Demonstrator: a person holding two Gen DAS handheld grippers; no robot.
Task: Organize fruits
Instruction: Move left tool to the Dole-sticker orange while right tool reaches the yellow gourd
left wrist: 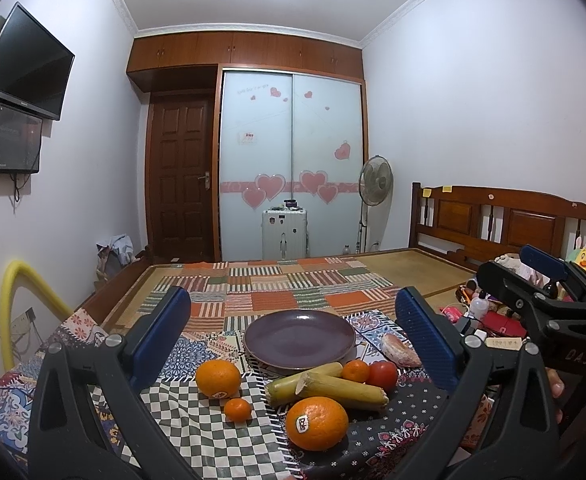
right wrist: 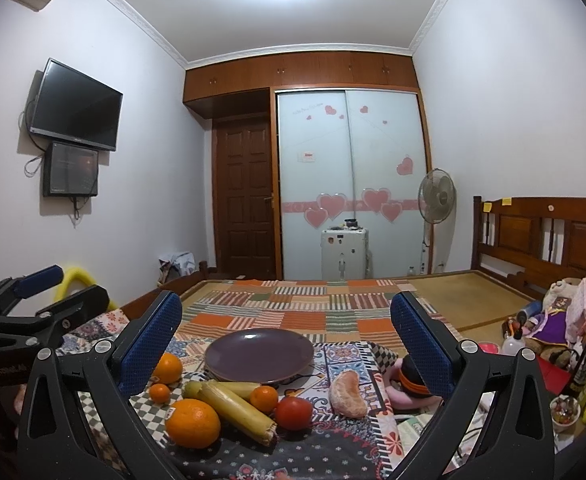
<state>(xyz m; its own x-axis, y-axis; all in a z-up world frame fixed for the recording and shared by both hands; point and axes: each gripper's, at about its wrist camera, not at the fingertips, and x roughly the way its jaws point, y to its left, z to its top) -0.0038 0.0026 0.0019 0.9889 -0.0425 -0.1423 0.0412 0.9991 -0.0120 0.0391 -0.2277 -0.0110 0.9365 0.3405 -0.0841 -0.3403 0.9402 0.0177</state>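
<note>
Left tongs (left wrist: 293, 336): blue-padded fingers wide apart, holding nothing, raised over the fruit. Right tongs (right wrist: 287, 338): likewise spread and unloaded.

Fruit, lying on patchwork cloths (left wrist: 213, 432) on the bed, between and just ahead of both pairs of fingers:
- Large orange (left wrist: 317, 423), glossy, white "Dole" sticker, nearest the left tongs.
- Second large orange (left wrist: 217, 379), stickered low on its side, beside the left finger.
- Small mandarin (left wrist: 237, 410), between the two oranges.
- Two pale yellow-green stalks (left wrist: 333, 390), cut ends ragged, crossing and touching.
- Second mandarin (left wrist: 355, 372) and red tomato (left wrist: 381, 375), side by side behind the stalks.
- Peeled citrus segment (right wrist: 347, 394), apart, nearer the right finger.

Purple plate (left wrist: 299, 338): beyond the fruit, centred between the fingers.
</note>
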